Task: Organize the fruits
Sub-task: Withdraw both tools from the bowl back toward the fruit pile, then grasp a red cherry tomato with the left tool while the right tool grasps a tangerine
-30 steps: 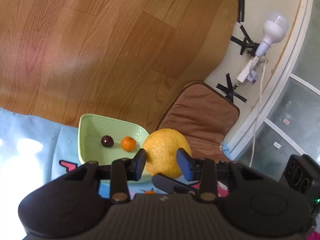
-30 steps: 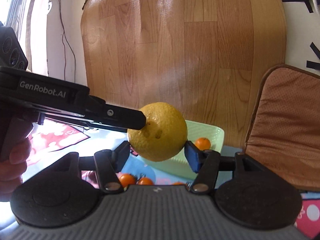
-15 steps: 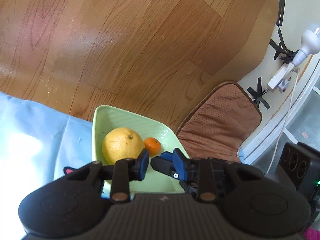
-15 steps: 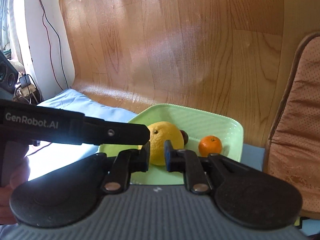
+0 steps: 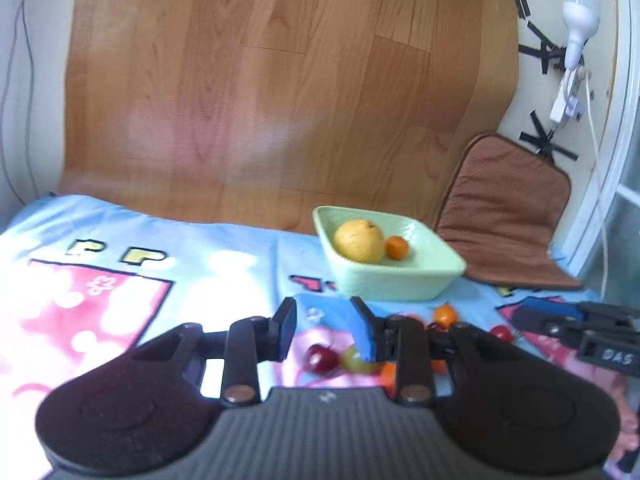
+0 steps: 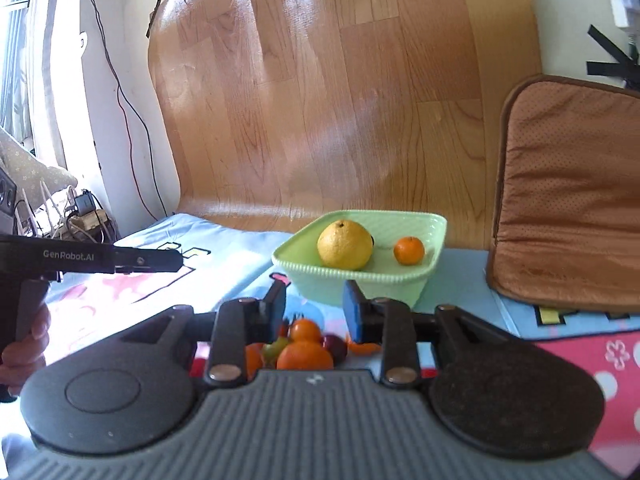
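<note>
Plainly, the left tool point(image 5: 324, 332) is being held spread, with nothing being pinched in it, over the patterned cloth point(image 5: 200, 248). The right tool point(image 6: 314, 304) is being opened, nothing being gripped in it, above a heap of small orange, red and green fruits point(image 6: 304, 354) lying on the cloth. Beyond both tools, a big yellow fruit point(image 6: 345, 245) and a small orange point(image 6: 409, 251) are being carried side by side in the green dish point(image 6: 360, 284). A brown cushion point(image 6: 568, 200) is lying just beside the dish.
</note>
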